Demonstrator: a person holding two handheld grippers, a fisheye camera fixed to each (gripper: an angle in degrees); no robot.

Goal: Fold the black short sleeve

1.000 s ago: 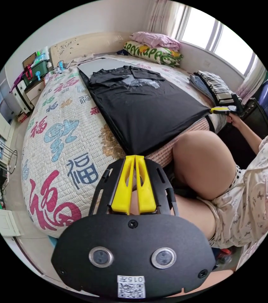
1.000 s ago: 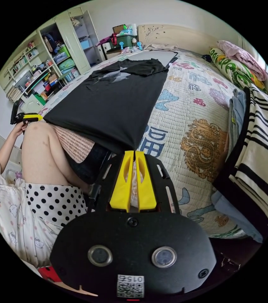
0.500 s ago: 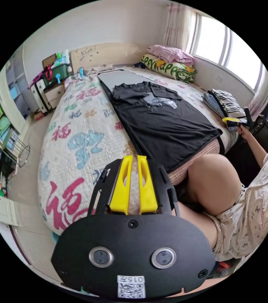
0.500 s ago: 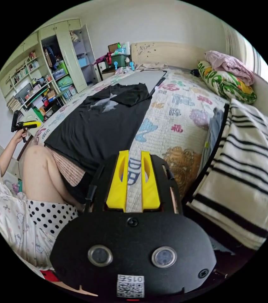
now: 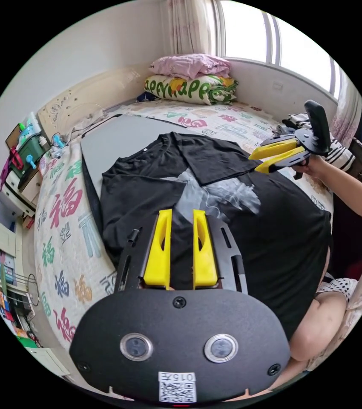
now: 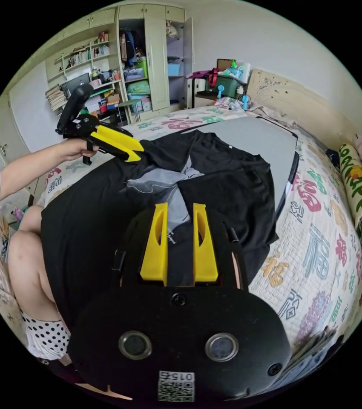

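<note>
The black short-sleeve shirt (image 5: 232, 221) with a grey print lies flat on a grey board (image 5: 117, 136) on the bed, one sleeve (image 5: 215, 159) folded inward over the chest. My left gripper (image 5: 180, 211) is open above the shirt's body and holds nothing. A hand holds my right gripper (image 5: 254, 164) open near the folded sleeve's edge. In the right gripper view, the right gripper (image 6: 179, 206) hangs open over the shirt (image 6: 104, 221) below the print. The left gripper (image 6: 139, 155) hovers by the far shoulder. The folded sleeve (image 6: 228, 187) lies toward the board (image 6: 262, 136).
The patterned quilt (image 5: 61, 221) covers the bed around the board. Pillows (image 5: 189, 87) are stacked by the window and striped clothes (image 5: 338, 153) are piled behind the right gripper. A wardrobe and shelves (image 6: 147, 64) stand past the bed. The person's knee (image 5: 321, 324) presses against the hanging hem.
Both grippers, shut on the hem corners a second ago, have let go, opened, and moved up over the shirt toward its sleeves. The hem now hangs loose at the bed's edge.
</note>
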